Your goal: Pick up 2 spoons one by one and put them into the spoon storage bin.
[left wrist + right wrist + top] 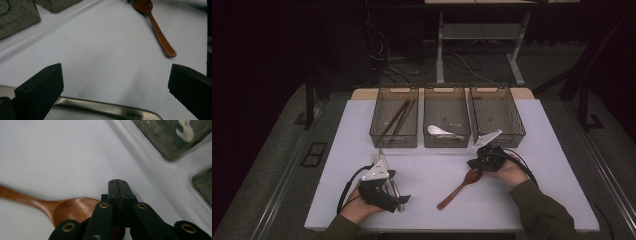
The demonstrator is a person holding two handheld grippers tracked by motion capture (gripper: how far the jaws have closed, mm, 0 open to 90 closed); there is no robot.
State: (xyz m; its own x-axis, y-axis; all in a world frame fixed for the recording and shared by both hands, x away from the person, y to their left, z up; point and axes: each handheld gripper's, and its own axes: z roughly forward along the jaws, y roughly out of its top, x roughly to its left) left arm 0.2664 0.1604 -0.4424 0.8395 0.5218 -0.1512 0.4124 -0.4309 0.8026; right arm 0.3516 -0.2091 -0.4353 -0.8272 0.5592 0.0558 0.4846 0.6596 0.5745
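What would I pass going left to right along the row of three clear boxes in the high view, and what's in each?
Left bin holding brown chopsticks → middle bin holding a white spoon → right bin, where nothing is visible inside.

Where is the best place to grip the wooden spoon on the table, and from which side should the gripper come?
Probably the handle's middle, from above. The wooden spoon lies flat on the white table, so jaws can straddle its narrow, straight handle across its width. The bowl is wide and rounded, and the right gripper already sits shut at its edge. The open left gripper is near the handle end.
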